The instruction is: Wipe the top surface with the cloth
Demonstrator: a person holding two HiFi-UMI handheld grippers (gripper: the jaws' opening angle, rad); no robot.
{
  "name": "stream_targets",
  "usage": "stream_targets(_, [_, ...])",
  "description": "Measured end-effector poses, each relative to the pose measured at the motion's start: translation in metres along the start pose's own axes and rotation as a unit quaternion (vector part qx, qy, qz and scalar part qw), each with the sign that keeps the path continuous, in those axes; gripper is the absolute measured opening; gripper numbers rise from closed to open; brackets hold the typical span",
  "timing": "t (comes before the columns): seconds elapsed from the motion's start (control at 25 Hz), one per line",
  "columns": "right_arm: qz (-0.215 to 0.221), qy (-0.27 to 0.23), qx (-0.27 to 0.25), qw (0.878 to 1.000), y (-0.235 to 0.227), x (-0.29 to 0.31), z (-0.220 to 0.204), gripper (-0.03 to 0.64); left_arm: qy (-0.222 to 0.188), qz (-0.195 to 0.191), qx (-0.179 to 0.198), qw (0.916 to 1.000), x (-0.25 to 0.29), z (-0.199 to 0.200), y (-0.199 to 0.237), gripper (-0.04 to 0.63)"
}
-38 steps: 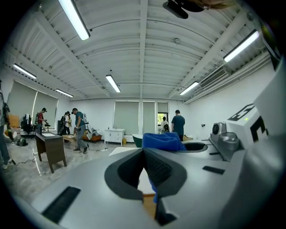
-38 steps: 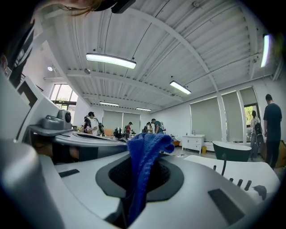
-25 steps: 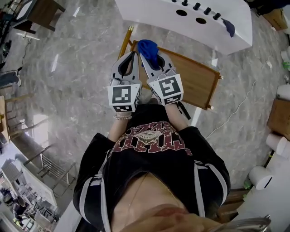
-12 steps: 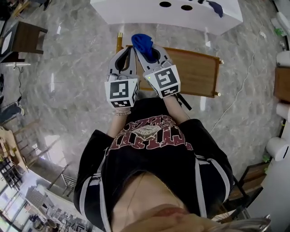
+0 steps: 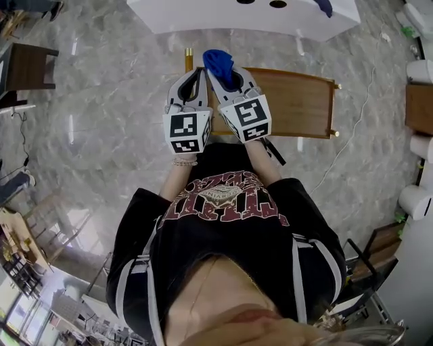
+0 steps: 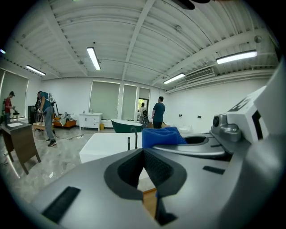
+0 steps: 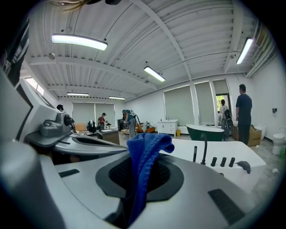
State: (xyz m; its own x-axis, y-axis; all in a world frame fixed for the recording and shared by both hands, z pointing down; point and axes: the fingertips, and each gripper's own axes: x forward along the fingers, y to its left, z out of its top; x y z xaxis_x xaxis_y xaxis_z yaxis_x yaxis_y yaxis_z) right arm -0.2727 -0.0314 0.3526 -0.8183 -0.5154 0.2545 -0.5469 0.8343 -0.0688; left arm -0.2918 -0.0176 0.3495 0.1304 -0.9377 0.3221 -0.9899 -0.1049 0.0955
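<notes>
A blue cloth [image 5: 218, 62] bunches out of my right gripper [image 5: 220, 74], which is shut on it. In the right gripper view the cloth [image 7: 145, 156] hangs folded between the jaws. My left gripper [image 5: 197, 76] is right beside it on the left, shut with nothing in it; its jaws meet at the tip in the left gripper view [image 6: 145, 153]. Both are held side by side above the left end of a wooden table top [image 5: 298, 101]. From the left gripper view the cloth [image 6: 161, 136] shows just to the right.
A white bathtub unit [image 5: 203, 17] with fittings stands beyond the table, with a second blue cloth [image 5: 326, 7] on it. A cable [image 5: 358, 115] runs over the marble floor. White rolls [image 5: 414, 199] are at the right, a dark table [image 5: 24, 64] at the left. People [image 6: 157, 112] stand far off.
The head view has swung, so the table now lies level across the frame. Both grippers stay side by side over its left end, the cloth still gripped.
</notes>
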Motion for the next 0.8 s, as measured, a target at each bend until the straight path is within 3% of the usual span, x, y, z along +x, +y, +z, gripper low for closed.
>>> stream_targets(0.4, [-0.046,0.093,0.009,0.995,-0.007,0.038,-0.07,0.055,0.072,-0.043,-0.034,0.9958,0.015,-0.073,0.028,0.05])
stream_targets(0.8, [0.004,0.17,0.015,0.985,-0.015,0.08,-0.13,0.055,0.121,-0.015,-0.071,0.99,0.032,-0.119,0.034,0.05])
